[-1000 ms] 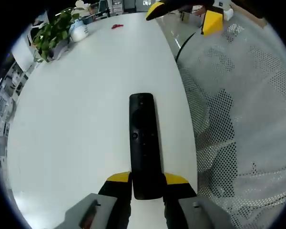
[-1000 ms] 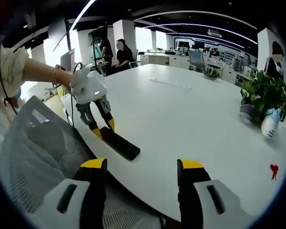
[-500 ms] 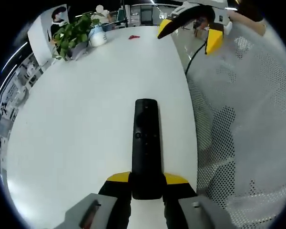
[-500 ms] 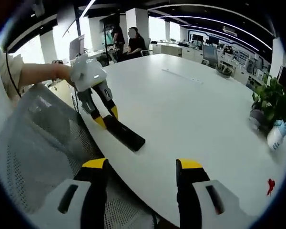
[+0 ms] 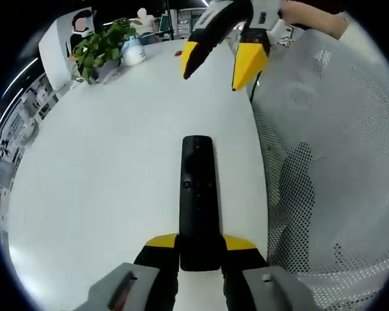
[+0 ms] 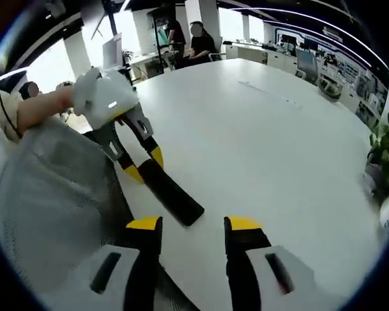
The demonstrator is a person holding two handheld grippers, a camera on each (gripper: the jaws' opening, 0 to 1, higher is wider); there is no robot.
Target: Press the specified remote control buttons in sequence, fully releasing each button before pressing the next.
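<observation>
**Left gripper view: remote clamped, pressing jaws not yet on a button**

Your left gripper is clamped on the near end of the black remote control, which lies flat on the white table close to its edge, button face up. In the right gripper view the same remote runs diagonally from the left gripper toward your right gripper, whose jaws stand apart with nothing between them, just short of the remote's free end. From the left gripper view the right gripper hangs above the table beyond the remote's far end, not touching it.

What could go wrong, as I judge it:
- The buttons are small and close together; a wide yellow jaw tip coming down at an angle may catch two at once or the wrong one.
- The remote sits near the table edge by the mesh chair. A hard press on the unsupported far end could tip or skid it if your left grip is loose.
- Lifting too little between presses would not count as a full release.
- Crowding the right gripper low over the remote could hide it from the camera.

Against half a second ago, the right gripper has moved in nearer the remote and its jaws look narrower; the remote and your left grip are unchanged. The potted plant stays well apart.
</observation>
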